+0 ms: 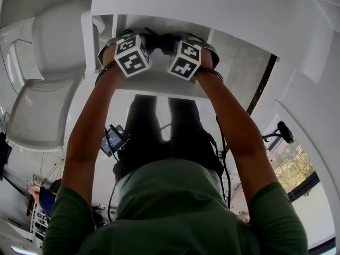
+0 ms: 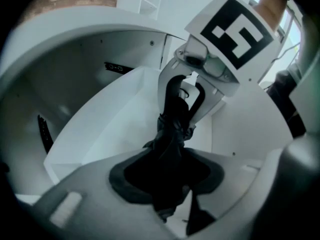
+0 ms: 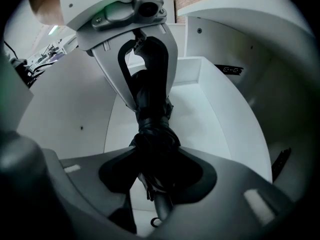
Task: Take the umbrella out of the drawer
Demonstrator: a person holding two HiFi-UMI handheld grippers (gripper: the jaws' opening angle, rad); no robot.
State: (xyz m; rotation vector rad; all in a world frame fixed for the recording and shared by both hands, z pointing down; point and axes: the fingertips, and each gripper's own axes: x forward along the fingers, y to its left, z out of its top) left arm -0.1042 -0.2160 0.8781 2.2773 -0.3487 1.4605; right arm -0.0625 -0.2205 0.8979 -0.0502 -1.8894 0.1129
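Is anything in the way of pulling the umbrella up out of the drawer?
Nothing visible is. The black folded umbrella lies in the open white drawer, with the left hand-held gripper and the right hand-held gripper both closed on it. No other thing lies over it, and the drawer is open above.

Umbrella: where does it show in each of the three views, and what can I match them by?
Head view: umbrella at top centre, a dark patch between the two marker cubes, mostly hidden.
Left gripper view: dead centre, running up from between this gripper's jaws.
Right gripper view: dead centre, also rising from between the jaws.
Shared landmark: the white drawer beneath it.
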